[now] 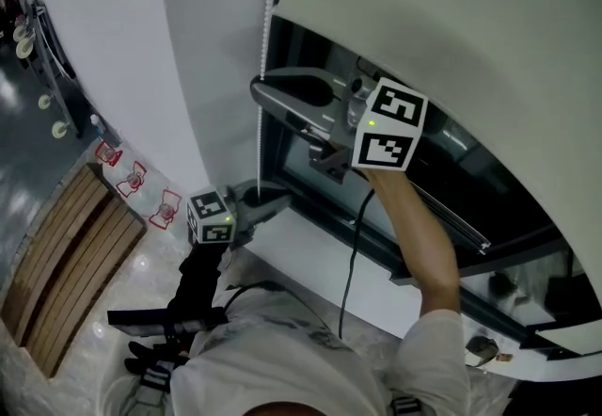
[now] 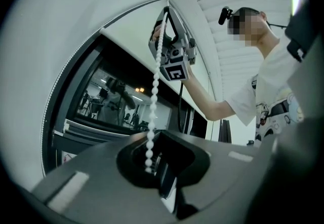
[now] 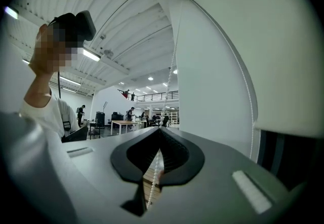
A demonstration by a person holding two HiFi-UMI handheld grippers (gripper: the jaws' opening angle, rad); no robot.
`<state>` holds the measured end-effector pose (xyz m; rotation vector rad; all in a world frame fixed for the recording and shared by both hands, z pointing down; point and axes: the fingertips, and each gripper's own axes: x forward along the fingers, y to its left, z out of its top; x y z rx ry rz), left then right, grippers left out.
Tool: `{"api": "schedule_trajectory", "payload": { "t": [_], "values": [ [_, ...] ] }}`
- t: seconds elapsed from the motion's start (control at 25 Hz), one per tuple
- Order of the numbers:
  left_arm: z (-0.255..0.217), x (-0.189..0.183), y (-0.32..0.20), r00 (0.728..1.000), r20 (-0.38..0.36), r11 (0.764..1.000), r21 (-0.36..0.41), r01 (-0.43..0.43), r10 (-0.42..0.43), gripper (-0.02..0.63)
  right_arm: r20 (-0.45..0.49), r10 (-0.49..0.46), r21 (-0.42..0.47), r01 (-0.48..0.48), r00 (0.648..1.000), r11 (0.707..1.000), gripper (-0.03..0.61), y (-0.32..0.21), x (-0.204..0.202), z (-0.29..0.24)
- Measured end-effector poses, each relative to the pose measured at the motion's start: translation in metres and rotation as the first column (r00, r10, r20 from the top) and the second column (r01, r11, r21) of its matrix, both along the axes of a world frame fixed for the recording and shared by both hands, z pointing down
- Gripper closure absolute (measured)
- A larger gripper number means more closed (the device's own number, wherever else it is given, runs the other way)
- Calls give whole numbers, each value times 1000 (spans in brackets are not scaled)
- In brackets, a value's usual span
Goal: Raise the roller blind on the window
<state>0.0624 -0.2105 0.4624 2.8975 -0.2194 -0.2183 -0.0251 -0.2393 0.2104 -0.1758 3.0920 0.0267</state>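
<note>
The cream roller blind (image 1: 451,9) hangs over the upper part of the dark window (image 1: 433,179). Its white bead chain (image 1: 260,141) drops along the window's left edge. My right gripper (image 1: 256,90) is higher up and shut on the chain, which runs between its closed tips (image 3: 160,132) and shows again below them as the bead chain (image 3: 152,190). My left gripper (image 1: 280,203) is lower, near the sill. The bead chain (image 2: 154,96) comes straight down from the right gripper (image 2: 163,30) into the hollow between the left gripper's closed jaws (image 2: 152,139).
A white wall (image 1: 188,56) stands left of the window and a white sill (image 1: 310,264) lies below it. A black cable (image 1: 350,254) hangs from the right gripper. Wooden slats (image 1: 66,254) and small red marks (image 1: 136,179) lie on the floor at left.
</note>
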Motion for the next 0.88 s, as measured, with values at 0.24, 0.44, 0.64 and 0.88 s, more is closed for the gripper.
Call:
{"api": "schedule_trajectory", "payload": {
  "t": [0.24, 0.44, 0.64, 0.88],
  "values": [
    [0, -1, 0, 1000, 5, 1000, 4, 4, -4, 617, -34, 6, -66, -9, 999, 998, 572, 3, 1, 47],
    [-2, -2, -2, 1000, 9, 1000, 12, 10, -10, 617, -67, 8, -115, -15, 998, 993, 572, 2, 1, 84],
    [-5, -4, -4, 1000, 5, 1000, 17, 16, -17, 615, -122, 6, -168, -27, 992, 985, 572, 5, 2, 127],
    [-7, -6, -5, 1000, -4, 1000, 22, 19, -19, 617, -111, 4, -252, -32, 994, 967, 572, 9, 7, 161]
  ]
}}
